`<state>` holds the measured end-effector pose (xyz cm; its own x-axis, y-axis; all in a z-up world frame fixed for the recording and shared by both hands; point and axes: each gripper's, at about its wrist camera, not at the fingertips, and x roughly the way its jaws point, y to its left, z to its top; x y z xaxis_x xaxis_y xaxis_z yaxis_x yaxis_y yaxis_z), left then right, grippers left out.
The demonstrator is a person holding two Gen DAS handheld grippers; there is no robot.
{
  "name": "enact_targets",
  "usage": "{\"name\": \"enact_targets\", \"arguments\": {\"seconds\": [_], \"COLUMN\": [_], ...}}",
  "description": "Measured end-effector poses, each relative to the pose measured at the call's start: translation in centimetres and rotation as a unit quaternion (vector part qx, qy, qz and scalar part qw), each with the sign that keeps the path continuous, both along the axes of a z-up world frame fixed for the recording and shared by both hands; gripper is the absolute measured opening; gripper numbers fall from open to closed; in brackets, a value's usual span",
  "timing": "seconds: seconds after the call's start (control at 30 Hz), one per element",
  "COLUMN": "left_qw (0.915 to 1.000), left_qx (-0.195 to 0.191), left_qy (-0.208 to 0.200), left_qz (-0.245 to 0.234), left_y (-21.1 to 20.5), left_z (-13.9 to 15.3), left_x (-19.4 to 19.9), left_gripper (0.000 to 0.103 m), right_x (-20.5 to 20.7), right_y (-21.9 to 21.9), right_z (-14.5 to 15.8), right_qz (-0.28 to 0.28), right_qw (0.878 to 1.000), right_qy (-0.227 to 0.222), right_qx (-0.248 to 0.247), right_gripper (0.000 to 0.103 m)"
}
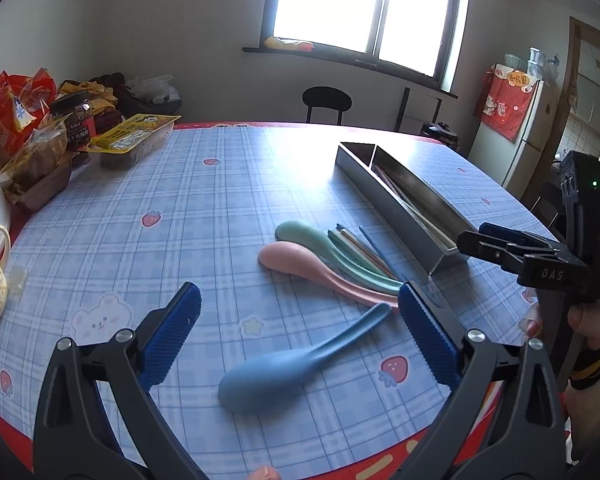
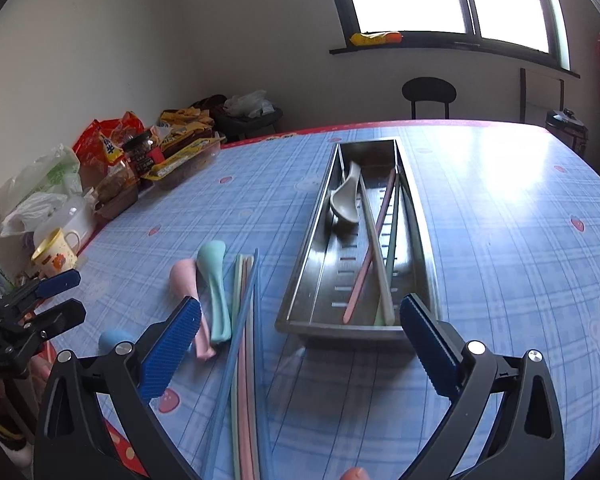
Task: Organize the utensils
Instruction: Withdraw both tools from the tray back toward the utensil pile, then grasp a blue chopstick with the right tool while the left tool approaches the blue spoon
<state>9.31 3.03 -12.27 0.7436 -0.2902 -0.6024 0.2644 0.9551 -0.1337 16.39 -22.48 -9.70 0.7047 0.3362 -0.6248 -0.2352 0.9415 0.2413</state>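
Blue-checked surface [image 1: 220, 184] carries a steel tray [image 2: 416, 216], taken as landmark; a grey spoon [image 2: 346, 200] and some chopsticks already lie inside it. Just left of the tray lie loose chopsticks [image 2: 244, 344], then the green spoon [image 2: 216, 280] and pink spoon [image 2: 188, 288]; the blue spoon [image 1: 292, 364] lies farthest from it. Left tool [image 1: 300, 336] stands wide and empty over the blue spoon; right tool [image 2: 300, 344] is wide and empty at the tray's near end. Advice: grip the blue handle mid-length, pads square.
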Motion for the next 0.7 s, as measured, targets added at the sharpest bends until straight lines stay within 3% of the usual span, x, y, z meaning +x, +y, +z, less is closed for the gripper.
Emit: {"name": "enact_targets", "arguments": {"seconds": [0.17, 0.27, 0.33, 0.5, 0.6, 0.7], "left_qw": [0.9998, 0.9997, 0.9996, 0.9997, 0.9998, 0.9996], "left_qx": [-0.014, -0.017, -0.010, -0.005, -0.005, -0.014], "left_qy": [0.015, 0.011, 0.009, 0.010, 0.009, 0.021], "left_qz": [0.005, 0.017, 0.024, 0.022, 0.017, 0.009], "left_y": [0.8, 1.2, 1.4, 1.4, 1.3, 1.5], "left_z": [-0.8, -1.1, -1.3, -1.8, -1.9, -2.4], "left_x": [-1.6, -2.4, -2.4, -2.4, -2.5, -2.4], "left_gripper": [0.097, 0.097, 0.097, 0.096, 0.094, 0.077], "right_x": [-2.1, -2.9, -3.3, -3.9, -4.1, -4.3], "right_y": [1.9, 3.5, 4.5, 5.8, 6.2, 6.5], "right_z": [-0.4, -0.8, -1.2, -1.9, -2.3, -2.7], "right_qz": [0.040, 0.071, 0.084, 0.103, 0.115, 0.121], "right_qw": [0.999, 0.997, 0.996, 0.993, 0.991, 0.989], "right_qy": [0.011, 0.021, 0.028, 0.035, 0.044, 0.051], "right_qx": [0.001, -0.011, -0.025, -0.051, -0.059, -0.064], "right_gripper": [0.095, 0.076, 0.071, 0.039, 0.028, 0.018]}}
